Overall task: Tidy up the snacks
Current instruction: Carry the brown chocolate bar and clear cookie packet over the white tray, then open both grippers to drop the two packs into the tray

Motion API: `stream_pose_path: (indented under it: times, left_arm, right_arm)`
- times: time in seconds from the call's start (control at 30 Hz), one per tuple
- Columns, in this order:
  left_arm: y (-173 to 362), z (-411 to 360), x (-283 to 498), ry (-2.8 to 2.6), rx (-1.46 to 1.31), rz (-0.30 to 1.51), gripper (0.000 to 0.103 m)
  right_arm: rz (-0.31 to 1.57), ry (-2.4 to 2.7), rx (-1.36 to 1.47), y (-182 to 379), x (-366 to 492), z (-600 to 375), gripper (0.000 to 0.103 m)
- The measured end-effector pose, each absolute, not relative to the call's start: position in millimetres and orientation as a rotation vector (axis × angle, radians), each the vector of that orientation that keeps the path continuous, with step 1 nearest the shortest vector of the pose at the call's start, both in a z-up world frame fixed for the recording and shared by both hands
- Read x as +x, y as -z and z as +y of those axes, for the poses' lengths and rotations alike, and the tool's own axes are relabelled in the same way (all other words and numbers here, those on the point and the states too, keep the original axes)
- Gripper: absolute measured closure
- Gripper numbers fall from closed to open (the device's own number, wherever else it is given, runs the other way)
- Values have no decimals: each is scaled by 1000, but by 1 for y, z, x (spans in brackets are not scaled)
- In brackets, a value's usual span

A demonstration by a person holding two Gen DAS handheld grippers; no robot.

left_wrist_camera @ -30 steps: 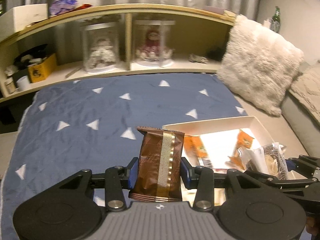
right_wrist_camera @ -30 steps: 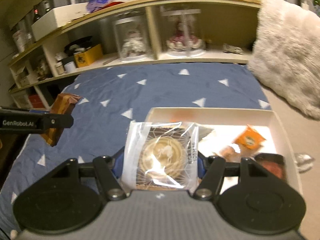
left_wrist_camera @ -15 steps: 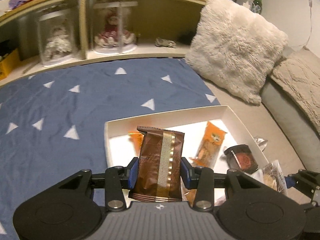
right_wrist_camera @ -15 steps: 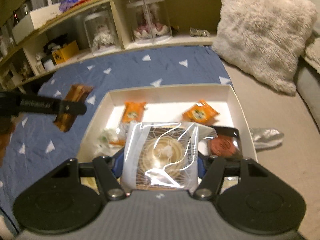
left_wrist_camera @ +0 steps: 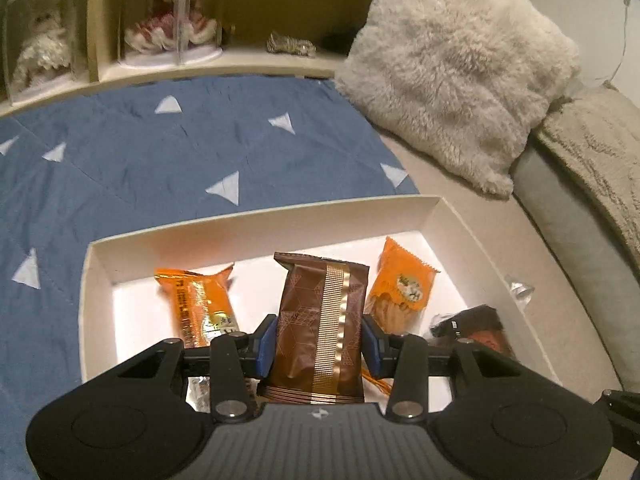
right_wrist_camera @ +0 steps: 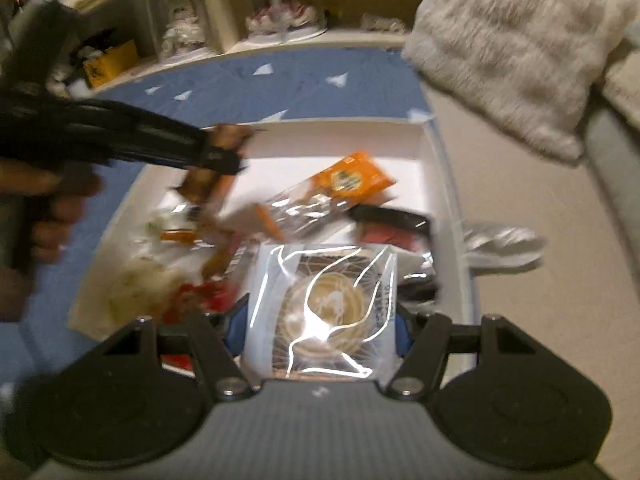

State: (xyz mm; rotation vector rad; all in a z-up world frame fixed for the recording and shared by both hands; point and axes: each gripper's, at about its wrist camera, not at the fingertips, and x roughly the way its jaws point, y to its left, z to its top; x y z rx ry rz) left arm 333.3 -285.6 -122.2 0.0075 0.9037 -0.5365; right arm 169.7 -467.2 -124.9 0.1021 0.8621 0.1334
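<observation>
My left gripper [left_wrist_camera: 319, 346] is shut on a brown snack packet with a gold stripe [left_wrist_camera: 320, 320] and holds it upright over the white box [left_wrist_camera: 256, 226]. In the right wrist view the same left gripper [right_wrist_camera: 218, 160] hangs over the box's far left part [right_wrist_camera: 344, 136]. My right gripper [right_wrist_camera: 320, 334] is shut on a clear-wrapped round pastry [right_wrist_camera: 324, 308] above the box's near end. Inside the box lie two orange packets [left_wrist_camera: 196, 304] [left_wrist_camera: 400, 288], a dark red packet [left_wrist_camera: 476, 326] and several other wrapped snacks.
The box sits on a bed, half on a blue quilt with white triangles [left_wrist_camera: 140, 152]. A fluffy cream pillow [left_wrist_camera: 452, 68] leans at the right. A silver wrapper [right_wrist_camera: 500, 240] lies outside the box's right wall. A wooden shelf with doll cases [left_wrist_camera: 172, 40] runs behind.
Both grippers have moved forward and lower over the box, each still holding its snack. The left gripper has swung right, from over the quilt to over the box.
</observation>
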Motion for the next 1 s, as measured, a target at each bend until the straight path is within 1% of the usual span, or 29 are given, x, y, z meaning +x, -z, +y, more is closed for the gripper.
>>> stream_pose_path:
  times: [0.13, 0.37, 0.57, 0.67, 0.8, 0.93, 1.0]
  left_arm:
    - [135, -286, 348, 526, 30, 922, 58]
    - [150, -277, 369, 496, 38, 930, 59]
    - [151, -268, 377, 501, 14, 924, 58]
    - [151, -269, 380, 502, 1, 932, 59]
    - [149, -274, 381, 520, -7, 927, 60]
    - [141, -287, 381, 552, 3, 902, 60]
    - [138, -291, 380, 554, 10, 898, 58]
  right_arm:
    - [906, -161, 93, 132, 185, -458, 33]
    - [1011, -214, -53, 148, 222, -432, 33]
    - [1025, -193, -50, 151, 261, -432, 33]
    - [1001, -172, -30, 154, 273, -438, 33]
    - [955, -138, 25, 150, 288, -442, 33]
    - [948, -131, 78, 150, 297, -446, 33]
    - [947, -153, 76, 151, 295, -445, 32]
